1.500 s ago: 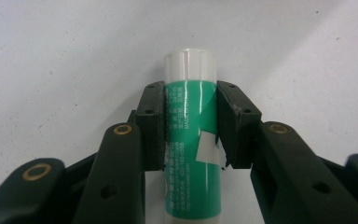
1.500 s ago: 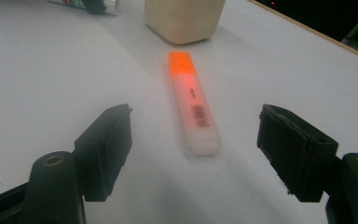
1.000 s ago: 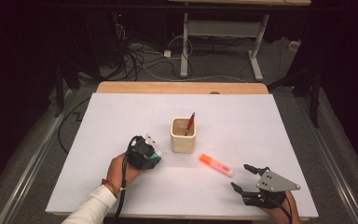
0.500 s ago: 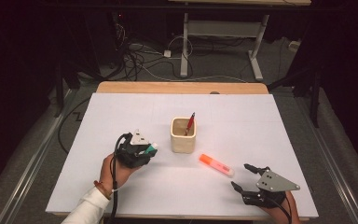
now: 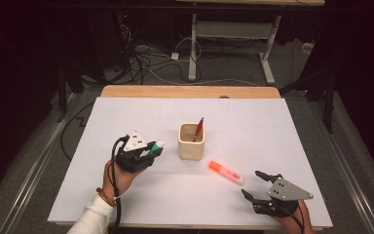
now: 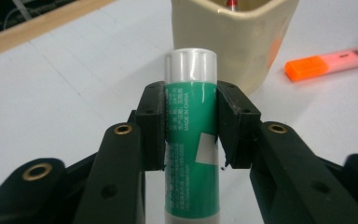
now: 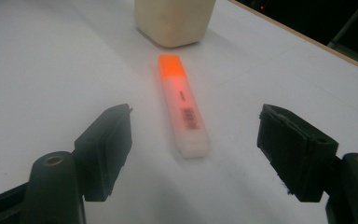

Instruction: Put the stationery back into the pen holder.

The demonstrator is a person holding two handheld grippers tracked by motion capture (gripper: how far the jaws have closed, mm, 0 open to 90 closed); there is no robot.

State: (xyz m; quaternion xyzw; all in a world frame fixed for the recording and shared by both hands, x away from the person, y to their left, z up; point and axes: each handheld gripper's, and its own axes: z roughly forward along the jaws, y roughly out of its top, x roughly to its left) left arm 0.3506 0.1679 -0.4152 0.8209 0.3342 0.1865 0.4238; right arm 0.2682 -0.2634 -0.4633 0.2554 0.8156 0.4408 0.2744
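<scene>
Beside the square cream cup (image 5: 191,142), left tongs (image 6: 190,123) clamp a glossy green cylindrical tube (image 6: 190,140); right tongs (image 7: 193,151) gape.

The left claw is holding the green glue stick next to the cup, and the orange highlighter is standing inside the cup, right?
Not quite. The orange highlighter is not in the cup; it lies flat on the white table, in front of the open right claw, as the right gripper view shows. A red pen stands in the cup. The left claw does hold the green glue stick beside the cup.
</scene>
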